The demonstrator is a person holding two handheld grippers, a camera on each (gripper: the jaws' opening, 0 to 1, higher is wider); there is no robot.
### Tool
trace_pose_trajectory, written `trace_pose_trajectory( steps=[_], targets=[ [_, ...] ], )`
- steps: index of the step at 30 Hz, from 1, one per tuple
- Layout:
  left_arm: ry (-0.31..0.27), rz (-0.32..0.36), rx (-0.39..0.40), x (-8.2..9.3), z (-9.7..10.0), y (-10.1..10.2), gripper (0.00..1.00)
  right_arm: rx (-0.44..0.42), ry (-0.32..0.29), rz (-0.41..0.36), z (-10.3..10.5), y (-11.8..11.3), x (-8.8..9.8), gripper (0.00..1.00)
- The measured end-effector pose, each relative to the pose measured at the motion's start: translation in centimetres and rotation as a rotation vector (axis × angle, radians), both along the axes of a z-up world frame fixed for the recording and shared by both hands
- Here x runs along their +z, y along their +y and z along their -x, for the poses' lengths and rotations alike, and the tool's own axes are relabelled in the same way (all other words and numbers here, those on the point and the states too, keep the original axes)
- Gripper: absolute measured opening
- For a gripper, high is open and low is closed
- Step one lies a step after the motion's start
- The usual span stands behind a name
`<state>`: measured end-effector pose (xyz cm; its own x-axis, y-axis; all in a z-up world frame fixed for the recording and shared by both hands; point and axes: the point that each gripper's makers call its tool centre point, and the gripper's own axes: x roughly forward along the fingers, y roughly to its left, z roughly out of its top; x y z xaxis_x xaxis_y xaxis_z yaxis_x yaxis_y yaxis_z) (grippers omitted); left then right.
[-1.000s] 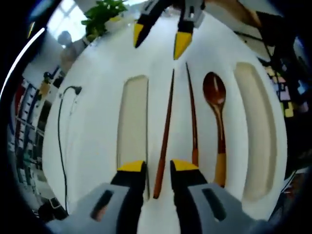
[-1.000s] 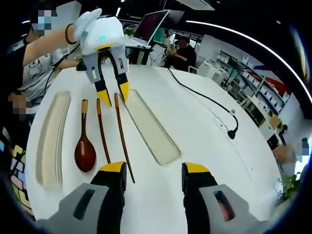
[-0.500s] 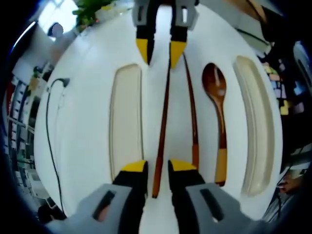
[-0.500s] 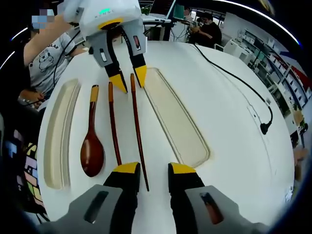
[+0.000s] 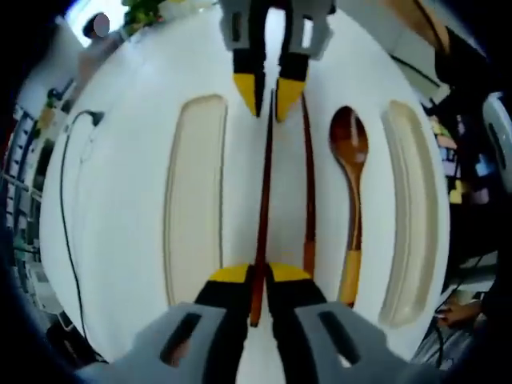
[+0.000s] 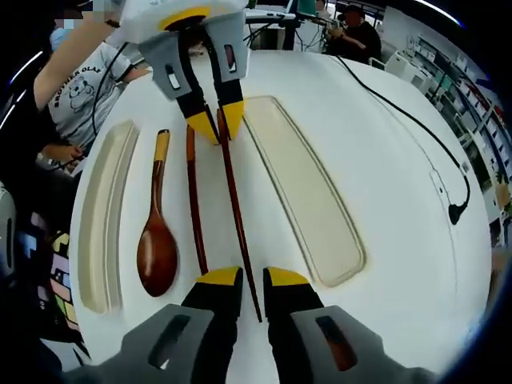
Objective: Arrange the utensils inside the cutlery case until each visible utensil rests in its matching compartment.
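Note:
Two dark wooden chopsticks and a wooden spoon point(image 5: 350, 152) point(image 6: 156, 252) lie side by side on the white table, between two long cream compartments point(image 5: 194, 184) point(image 5: 408, 208) point(image 6: 304, 192) point(image 6: 104, 216). My left gripper point(image 5: 260, 274) point(image 6: 220, 124) is shut on the thick end of one chopstick point(image 5: 264, 184) point(image 6: 232, 192). My right gripper point(image 6: 254, 278) point(image 5: 268, 92) straddles the thin end of that same chopstick, its jaws narrowed with a slim gap on each side. The second chopstick point(image 5: 308, 184) point(image 6: 194, 200) lies free between the held one and the spoon.
A black cable point(image 5: 68, 184) point(image 6: 400, 104) runs across the round white table point(image 5: 120, 160) beyond the nearer compartment, ending in a plug point(image 6: 458, 212). A person point(image 6: 80, 88) stands at the table edge behind the left gripper.
Both grippers have moved in over the same chopstick from opposite ends. Their jaws have narrowed; the left pair now pinches the thick end.

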<state>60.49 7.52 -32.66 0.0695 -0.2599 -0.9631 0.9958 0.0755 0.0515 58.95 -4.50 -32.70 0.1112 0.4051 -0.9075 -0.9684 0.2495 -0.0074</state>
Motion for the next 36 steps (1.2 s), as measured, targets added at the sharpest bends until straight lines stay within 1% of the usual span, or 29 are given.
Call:
trace_pose_trajectory(
  steps=[1,5,7,10,12,13,14,15,16,17,18,20,21,22,23,24,25,28,30,32,33,34,36],
  targets=[
    [0.003,-0.001,-0.001,0.0,0.0,0.0,0.07,0.017,-0.003,0.009,0.0,0.0,0.0,0.1],
    [0.013,-0.011,-0.026,0.0,0.1,-0.1,0.08,0.039,0.01,0.026,-0.1,0.0,0.0,0.1],
    [0.026,-0.021,-0.012,-0.1,0.1,-0.1,0.08,0.063,0.001,0.029,0.0,0.1,0.0,0.09],
    [0.027,-0.023,0.0,0.0,0.2,0.0,0.07,0.087,-0.017,0.021,0.1,0.1,0.1,0.08],
    [0.037,-0.005,0.041,0.0,0.4,0.1,0.07,0.127,-0.025,0.001,0.3,0.5,0.1,0.02],
    [0.036,-0.003,0.039,0.0,0.3,0.1,0.07,0.147,-0.042,-0.003,0.1,0.5,0.1,0.01],
    [0.029,0.014,0.035,0.0,0.5,0.2,0.07,0.126,-0.038,-0.006,0.2,0.4,0.0,0.01],
    [0.016,0.024,0.012,0.0,0.5,0.1,0.07,0.116,-0.039,-0.011,0.3,0.4,0.0,0.01],
    [-0.001,0.038,-0.033,0.0,0.6,0.0,0.07,0.112,-0.042,-0.015,0.3,0.4,0.0,0.01],
    [-0.014,0.053,-0.061,0.0,0.6,0.0,0.07,0.145,-0.067,-0.028,0.3,0.5,0.0,0.01],
    [-0.013,0.053,-0.047,0.0,0.8,0.2,0.06,0.151,-0.074,-0.034,0.3,0.5,0.0,0.01],
    [-0.02,0.05,-0.029,0.0,0.8,0.1,0.06,0.11,-0.06,-0.038,0.3,0.5,0.0,0.01],
    [-0.038,0.033,-0.053,0.0,0.9,0.1,0.06,0.113,-0.061,-0.037,0.2,0.5,0.0,0.01],
    [-0.043,0.027,-0.058,0.0,0.9,0.1,0.06,0.115,-0.066,-0.038,0.3,0.5,0.0,0.01],
    [-0.045,0.024,-0.055,0.0,0.8,0.0,0.06,0.137,-0.085,-0.043,0.2,0.6,0.0,0.01],
    [-0.05,0.02,-0.058,-0.1,1.5,-0.2,0.06,0.131,-0.092,-0.048,0.3,0.5,0.0,0.01],
    [-0.054,0.02,-0.068,-0.1,1.7,-0.2,0.06,0.113,-0.096,-0.057,0.2,0.5,0.0,0.01],
    [-0.061,0.027,-0.097,0.0,1.7,-0.2,0.06,0.083,-0.094,-0.066,0.1,0.5,0.0,0.01],
    [-0.059,0.042,-0.1,0.0,1.8,-0.2,0.06,0.086,-0.095,-0.068,0.1,0.5,0.0,0.01],
    [-0.059,0.054,-0.096,0.0,1.8,-0.2,0.06,0.062,-0.084,-0.072,0.0,0.5,0.0,0.01],
    [-0.061,0.056,-0.091,0.0,1.9,-0.3,0.06,0.07,-0.091,-0.072,0.0,0.6,0.0,0.01],
    [-0.062,0.057,-0.091,0.0,1.5,-0.2,0.06,0.083,-0.104,-0.073,0.1,0.6,0.0,0.0],
    [-0.059,0.06,-0.086,0.1,1.2,-0.2,0.06,0.09,-0.114,-0.076,0.1,0.6,0.0,0.0]
  ],
)
